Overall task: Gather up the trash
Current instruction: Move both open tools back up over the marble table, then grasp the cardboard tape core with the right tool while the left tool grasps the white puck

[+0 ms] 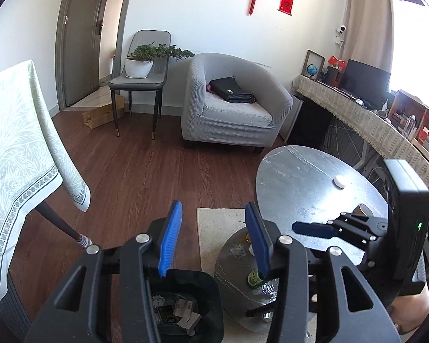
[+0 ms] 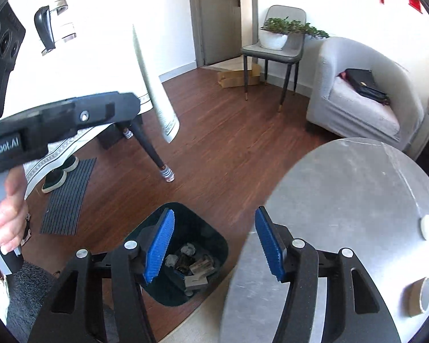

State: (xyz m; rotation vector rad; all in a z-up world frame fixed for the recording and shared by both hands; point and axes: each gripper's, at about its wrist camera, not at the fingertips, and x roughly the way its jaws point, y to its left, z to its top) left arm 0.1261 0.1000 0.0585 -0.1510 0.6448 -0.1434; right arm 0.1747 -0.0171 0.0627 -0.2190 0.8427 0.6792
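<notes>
Both tongs are spread wide and hold nothing. The left tongs (image 1: 214, 234) hang above the black trash bin (image 1: 214, 294) on the floor, which holds crumpled paper and wrappers (image 2: 193, 263). The right tongs (image 2: 214, 243) straddle the gap between that bin and the round grey surface (image 2: 343, 194). On the surface lie a paper cup (image 2: 420, 293) on its side and, farther off, a small white disc (image 2: 427, 225). A green bottle (image 1: 254, 278) lies on the lower tier.

The left tongs (image 1: 213, 237) stand wide apart, blue pads facing each other with nothing between them. The right tongs (image 2: 214, 245) gape just as wide, also bare. To their left, a hand (image 2: 7, 217) grips the other tool's handle.
</notes>
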